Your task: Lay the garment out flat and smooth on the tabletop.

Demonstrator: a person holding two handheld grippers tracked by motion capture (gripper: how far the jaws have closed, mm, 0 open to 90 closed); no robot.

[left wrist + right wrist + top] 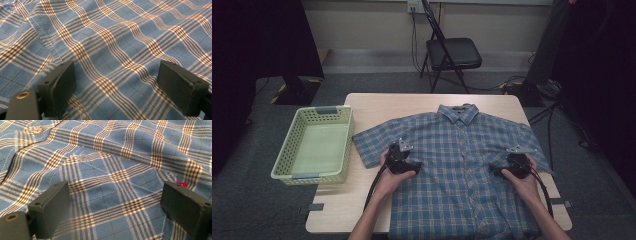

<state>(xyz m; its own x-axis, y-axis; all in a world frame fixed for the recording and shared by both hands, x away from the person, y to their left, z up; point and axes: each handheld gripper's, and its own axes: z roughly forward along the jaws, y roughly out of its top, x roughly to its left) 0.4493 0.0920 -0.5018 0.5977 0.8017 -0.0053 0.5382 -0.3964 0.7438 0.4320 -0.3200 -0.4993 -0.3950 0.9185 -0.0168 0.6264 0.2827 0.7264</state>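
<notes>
Count: 1 blue plaid short-sleeve shirt (462, 160), centre of frame, on 1 light wooden table (377, 102). 1 pale green perforated plastic basket (315, 144) at left. 1 black folding chair (451, 52) at top centre. 2 black handheld grippers: left gripper (408, 165), right gripper (500, 171).

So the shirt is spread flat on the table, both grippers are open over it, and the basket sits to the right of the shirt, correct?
Not quite: the basket sits to the left of the shirt, as the high view shows. The rest holds: shirt flat on the table, left gripper and right gripper open.
</notes>
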